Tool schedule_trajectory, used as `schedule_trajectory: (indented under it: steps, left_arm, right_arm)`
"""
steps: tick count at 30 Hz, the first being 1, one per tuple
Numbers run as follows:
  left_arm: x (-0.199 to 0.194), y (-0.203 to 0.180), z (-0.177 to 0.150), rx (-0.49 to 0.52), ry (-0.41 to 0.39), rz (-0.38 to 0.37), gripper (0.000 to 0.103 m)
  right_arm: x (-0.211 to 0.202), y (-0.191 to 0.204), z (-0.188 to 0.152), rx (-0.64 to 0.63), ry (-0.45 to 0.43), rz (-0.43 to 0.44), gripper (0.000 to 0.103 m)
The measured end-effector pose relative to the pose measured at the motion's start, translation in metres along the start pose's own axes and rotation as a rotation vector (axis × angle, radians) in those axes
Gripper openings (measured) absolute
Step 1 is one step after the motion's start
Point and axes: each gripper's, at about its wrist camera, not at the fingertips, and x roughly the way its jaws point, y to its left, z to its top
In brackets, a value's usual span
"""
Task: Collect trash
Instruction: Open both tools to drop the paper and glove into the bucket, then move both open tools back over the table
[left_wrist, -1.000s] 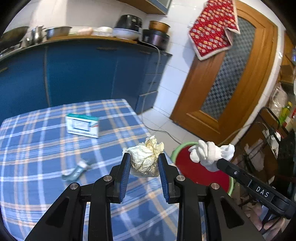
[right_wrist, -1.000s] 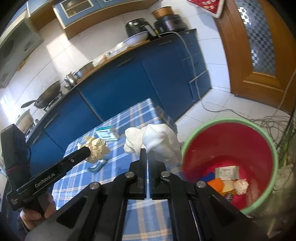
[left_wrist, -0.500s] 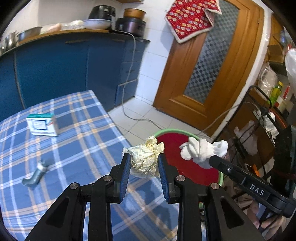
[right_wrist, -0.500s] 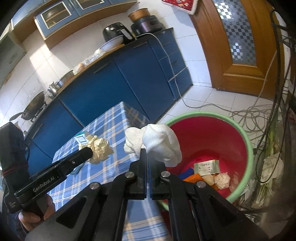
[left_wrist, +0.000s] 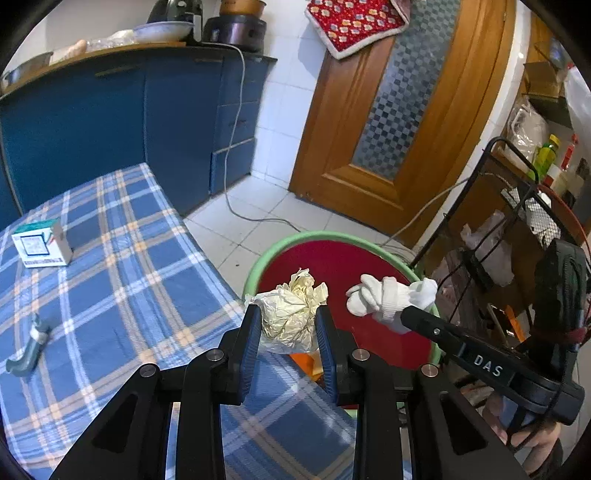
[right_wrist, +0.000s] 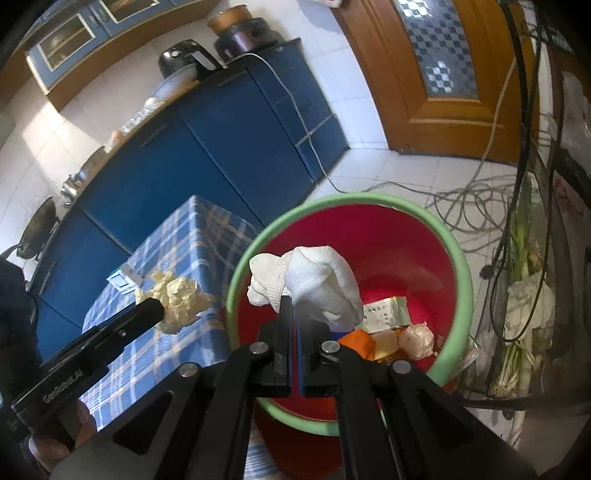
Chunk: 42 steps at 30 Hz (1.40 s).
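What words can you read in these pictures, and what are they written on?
"DAS": white letters on the black body of the right gripper, seen in the left wrist view.
"GenRobot.AI": on the black body of the left gripper, seen in the right wrist view; small and tilted, only just legible.
Small box on the checked tablecloth: printing too blurred to read.
Packet inside the red bin: printing too small to read.

Words on the two black grippers

The black right gripper (left_wrist: 413, 317) has white letters "DAS" on its side. The black left gripper (right_wrist: 157, 308) has pale, blurry letters that look like "GenRobot.AI".
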Motion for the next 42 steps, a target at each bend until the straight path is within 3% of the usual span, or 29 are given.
schedule_trajectory:
  steps: [7,15,21,23,30,34,42]
  left_arm:
    - [0.012,-0.005,-0.002,0.013,0.027,-0.006,0.031]
    - [0.026,-0.015,-0.006,0.043,0.064,-0.024,0.031]
    - [0.034,-0.021,-0.009,0.055,0.083,-0.033,0.044]
    - [0.034,-0.021,-0.009,0.055,0.082,-0.032,0.048]
    - [0.032,-0.022,-0.008,0.054,0.077,-0.031,0.050]
    - [0.025,-0.016,-0.008,0.044,0.064,-0.029,0.050]
    - [0.001,0.011,-0.010,0.000,0.027,0.028,0.050]
  right_arm:
    - [0.008,-0.012,0.000,0.034,0.017,-0.015,0.008]
    - [-0.003,-0.016,0.003,0.039,-0.024,-0.035,0.009]
    - [-0.009,-0.022,0.004,0.057,-0.043,-0.045,0.009]
    - [-0.010,-0.022,0.004,0.057,-0.045,-0.046,0.010]
    - [-0.012,-0.020,0.004,0.053,-0.042,-0.040,0.010]
    - [-0.014,-0.016,0.003,0.045,-0.041,-0.036,0.021]
    - [-0.013,-0.002,-0.003,0.013,-0.035,-0.015,0.023]
